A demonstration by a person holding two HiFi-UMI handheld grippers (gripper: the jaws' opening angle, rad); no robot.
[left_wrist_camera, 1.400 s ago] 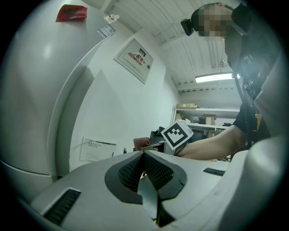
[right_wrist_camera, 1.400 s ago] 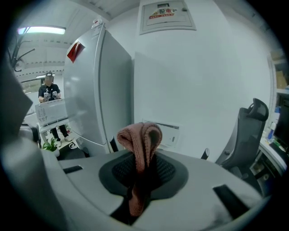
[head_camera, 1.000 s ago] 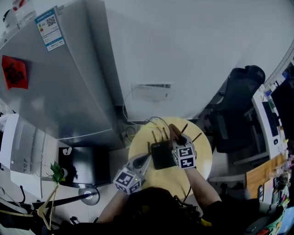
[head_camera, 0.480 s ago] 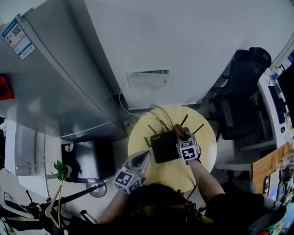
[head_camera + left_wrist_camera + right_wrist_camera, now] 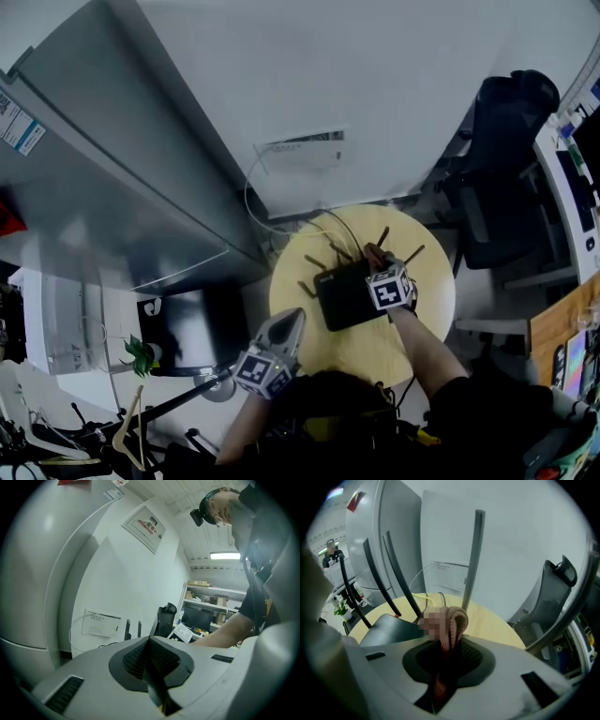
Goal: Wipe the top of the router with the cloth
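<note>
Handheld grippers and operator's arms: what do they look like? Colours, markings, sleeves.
The left gripper and right gripper match. Both have light grey moulded housings with small dark slots and jaws lined in black ribbed rubber. Each carries a marker cube of black-and-white squares, left and right. The person wears a dark top, and the forearms are unsleeved.

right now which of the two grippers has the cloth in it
The right gripper: its jaws are shut on the pinkish cloth by the router. The left gripper has its jaws shut on nothing.
</note>
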